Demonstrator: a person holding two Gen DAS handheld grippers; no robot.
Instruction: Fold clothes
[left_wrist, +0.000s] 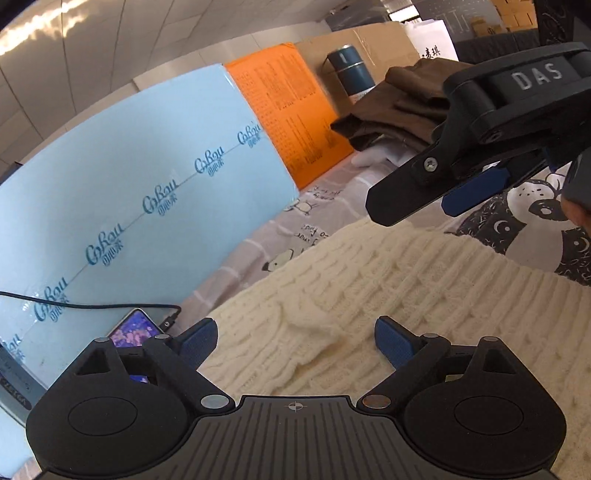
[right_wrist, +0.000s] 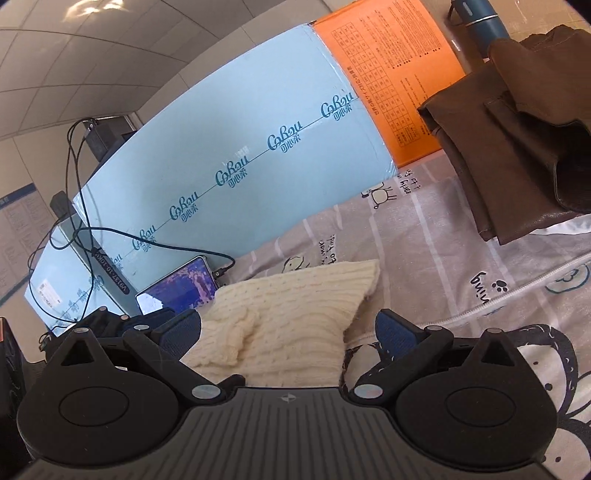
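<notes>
A cream cable-knit sweater (left_wrist: 369, 280) lies on the patterned bedsheet (left_wrist: 332, 192). It also shows in the right wrist view (right_wrist: 295, 310), folded into a compact shape. My left gripper (left_wrist: 295, 339) is open just above the sweater's near edge, with nothing between its blue pads (left_wrist: 199, 339). My right gripper (right_wrist: 288, 328) is open over the sweater, empty; it also shows in the left wrist view (left_wrist: 424, 203), hovering above the sweater's far side. A folded brown garment (right_wrist: 517, 147) lies at the back right.
A light blue box (left_wrist: 129, 206) and an orange box (left_wrist: 291, 118) stand along the left. A phone (right_wrist: 181, 284) with a cable lies beside the blue box. A blue can (left_wrist: 351, 70) stands behind the brown garment (left_wrist: 399, 107).
</notes>
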